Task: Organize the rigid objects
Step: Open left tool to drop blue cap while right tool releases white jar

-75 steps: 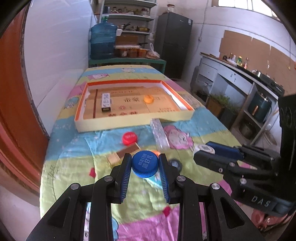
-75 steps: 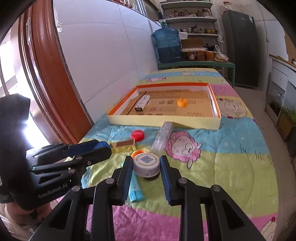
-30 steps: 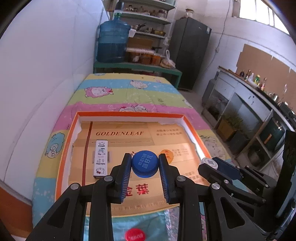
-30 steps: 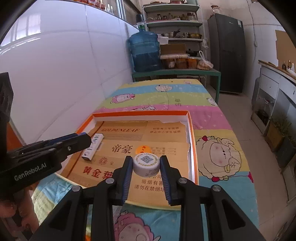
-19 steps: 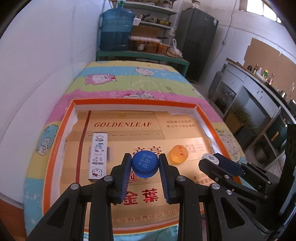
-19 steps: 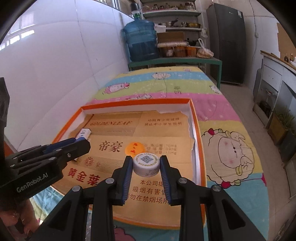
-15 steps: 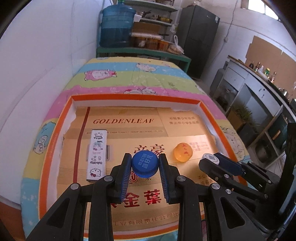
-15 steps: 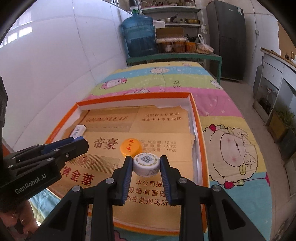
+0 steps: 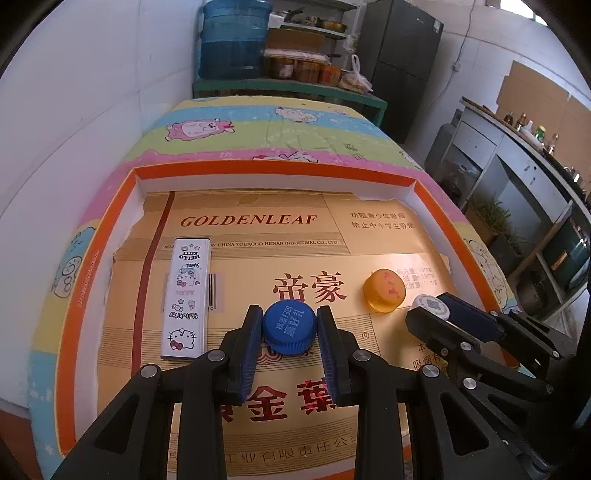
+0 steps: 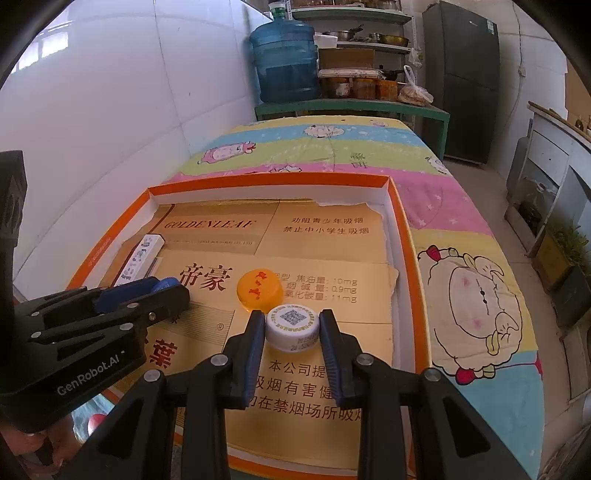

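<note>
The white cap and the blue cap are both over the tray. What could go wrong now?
The white cap in the right gripper sits very near the orange cap; putting it down may knock that one. The blue cap in the left gripper might roll across the tray when let go.

A home kitchen: fridge, water jug, shelves of pots, and counter with bottles.

Long table draped in a striped cartoon-sheep cloth; orange-rimmed shallow box resting on it toward the near end, close to the left edge.
</note>
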The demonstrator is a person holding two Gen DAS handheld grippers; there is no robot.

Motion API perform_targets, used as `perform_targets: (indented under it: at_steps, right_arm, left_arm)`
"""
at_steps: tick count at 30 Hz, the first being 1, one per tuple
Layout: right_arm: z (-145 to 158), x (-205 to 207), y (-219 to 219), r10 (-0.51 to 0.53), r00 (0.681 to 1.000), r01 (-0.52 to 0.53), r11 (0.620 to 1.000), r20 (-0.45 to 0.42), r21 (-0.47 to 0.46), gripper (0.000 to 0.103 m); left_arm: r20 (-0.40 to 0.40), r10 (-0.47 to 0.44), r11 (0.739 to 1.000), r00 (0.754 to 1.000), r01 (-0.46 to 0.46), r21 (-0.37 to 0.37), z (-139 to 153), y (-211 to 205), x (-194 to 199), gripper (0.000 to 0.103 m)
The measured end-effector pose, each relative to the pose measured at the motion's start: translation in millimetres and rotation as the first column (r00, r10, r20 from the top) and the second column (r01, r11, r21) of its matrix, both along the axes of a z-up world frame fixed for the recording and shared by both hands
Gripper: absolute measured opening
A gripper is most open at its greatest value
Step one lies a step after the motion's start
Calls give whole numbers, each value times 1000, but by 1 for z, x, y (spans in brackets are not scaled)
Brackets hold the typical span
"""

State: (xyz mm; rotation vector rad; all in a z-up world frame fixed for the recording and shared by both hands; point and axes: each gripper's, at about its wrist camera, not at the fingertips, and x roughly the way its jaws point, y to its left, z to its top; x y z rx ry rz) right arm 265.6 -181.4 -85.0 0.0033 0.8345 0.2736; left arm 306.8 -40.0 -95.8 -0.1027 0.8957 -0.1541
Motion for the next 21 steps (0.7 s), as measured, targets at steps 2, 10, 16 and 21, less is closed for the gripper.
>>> perform_targets:
  at_steps: [2,10,16,21]
  right_arm:
    - [-2,1,2,12,1000,-12,1000,-17,-15,31]
    - [-3,3,5,18,1000,-19,999,-22,-36,31]
    - [-1,1,4,17,1000,-18,1000,-20,-23,31]
    - [0,-2,3,11,1000,-11,1000,-13,-25,31]
  left_arm:
    - [-5,-7,1000,1000,7,-4,0,1,0,31]
    - [-20,-18,999,1000,17,-42,2,5,2,43]
    - [-2,-15,999,1000,15,-30,5,5,-1,44]
    - [33,-11,1000,999,12,-6,15,3,-7,44]
